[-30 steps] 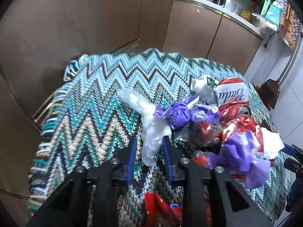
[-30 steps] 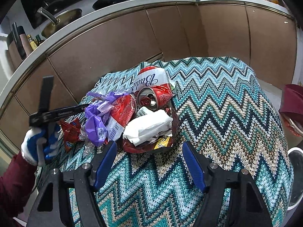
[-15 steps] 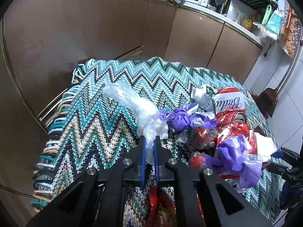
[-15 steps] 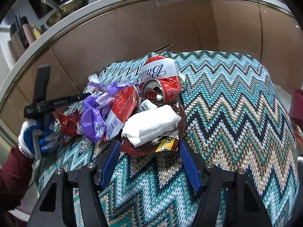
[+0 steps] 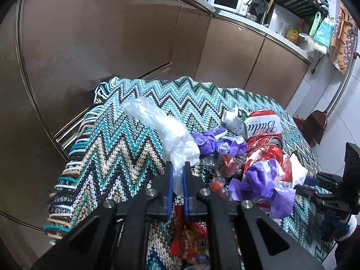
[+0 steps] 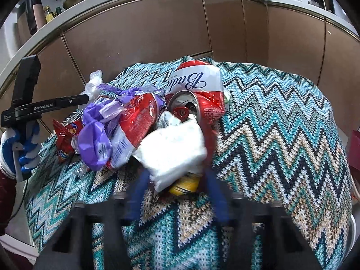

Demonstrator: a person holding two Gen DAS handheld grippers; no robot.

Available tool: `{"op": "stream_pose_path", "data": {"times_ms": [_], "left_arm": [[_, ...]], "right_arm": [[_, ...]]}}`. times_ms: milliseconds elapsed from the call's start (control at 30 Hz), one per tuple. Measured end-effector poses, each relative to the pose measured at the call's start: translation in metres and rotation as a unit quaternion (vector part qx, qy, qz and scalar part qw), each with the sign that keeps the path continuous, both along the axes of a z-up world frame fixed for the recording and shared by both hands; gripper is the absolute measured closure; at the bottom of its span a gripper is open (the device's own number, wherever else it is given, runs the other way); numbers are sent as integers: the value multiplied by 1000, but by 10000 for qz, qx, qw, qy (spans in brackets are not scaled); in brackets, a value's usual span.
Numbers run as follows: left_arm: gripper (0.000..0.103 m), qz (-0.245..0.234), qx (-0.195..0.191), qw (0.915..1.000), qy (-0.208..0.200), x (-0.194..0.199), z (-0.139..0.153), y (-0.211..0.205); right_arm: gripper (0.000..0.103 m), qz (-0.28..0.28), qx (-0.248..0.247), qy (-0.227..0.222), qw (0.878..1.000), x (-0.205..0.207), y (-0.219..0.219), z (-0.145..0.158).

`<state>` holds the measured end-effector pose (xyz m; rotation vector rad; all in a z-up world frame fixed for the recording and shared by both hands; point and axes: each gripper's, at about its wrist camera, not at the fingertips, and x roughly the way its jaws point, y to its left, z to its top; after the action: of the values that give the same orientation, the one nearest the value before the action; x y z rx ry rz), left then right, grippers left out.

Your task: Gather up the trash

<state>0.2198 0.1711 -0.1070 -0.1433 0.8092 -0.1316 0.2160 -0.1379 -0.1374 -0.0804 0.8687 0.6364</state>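
A heap of trash lies on a zigzag-knit cloth (image 5: 126, 139): a crushed red Budweiser can (image 5: 263, 127) (image 6: 195, 90), purple plastic (image 5: 261, 180) (image 6: 94, 135), red wrappers and a white crumpled tissue (image 6: 173, 148). My left gripper (image 5: 177, 168) is shut on a clear plastic bag (image 5: 162, 123), which stands up from the blue pads. It also shows in the right wrist view (image 6: 84, 99). My right gripper (image 6: 177, 184) is blurred, its blue fingers (image 6: 137, 200) standing either side of the tissue and a yellow scrap (image 6: 184, 184).
Brown cabinet fronts (image 5: 112, 33) curve behind the table. A red snack wrapper (image 5: 189, 236) lies under my left gripper. A dustpan (image 5: 317, 123) stands on the tiled floor at right. A microwave (image 5: 227, 0) sits on the counter.
My left gripper shut on the clear bag and lifted it. My right gripper moved forward to the tissue and its fingers narrowed around it.
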Motion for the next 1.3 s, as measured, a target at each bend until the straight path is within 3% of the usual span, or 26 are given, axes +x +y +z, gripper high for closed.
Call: {"op": "stream_pose_path", "data": {"times_ms": [33,267,400,533,633,733,967,1067,1200,1300], "left_arm": [[96,8,-6,10000,-26,-2,3,1],[96,37,-101,9997,-217,-20,20,1],[96,11,-172,9994,-285,-31,28,0],[96,-28,-212,9991,-353,-41,34,-2],[96,-30,-237,9990,-379,-45,36,-3],[96,-15,-253,9988,-416,-49,38,-3],[96,22,-277,9987,-419,-53,38,2],[96,15,-280,9988,-410,-53,36,3],[96,-26,-284,9987,-424,-52,35,1],[96,-42,-318,9985,-446,-52,35,0]], "right_arm": [[90,27,11,-23,10000,-4,-2,3],[93,282,-19,-233,9993,-44,-8,31],[93,155,39,115,9998,-60,-26,29],[88,-275,-322,185,9989,-71,-47,23],[84,-371,-385,-59,9986,-75,-51,36],[78,-263,-413,-249,9985,-73,-45,47],[77,-184,-357,-56,9992,-67,-37,29],[59,-98,-362,-234,9990,-73,-31,33],[53,150,-667,-747,9949,-80,-11,48],[52,379,-813,-813,9926,-74,2,48]]}}
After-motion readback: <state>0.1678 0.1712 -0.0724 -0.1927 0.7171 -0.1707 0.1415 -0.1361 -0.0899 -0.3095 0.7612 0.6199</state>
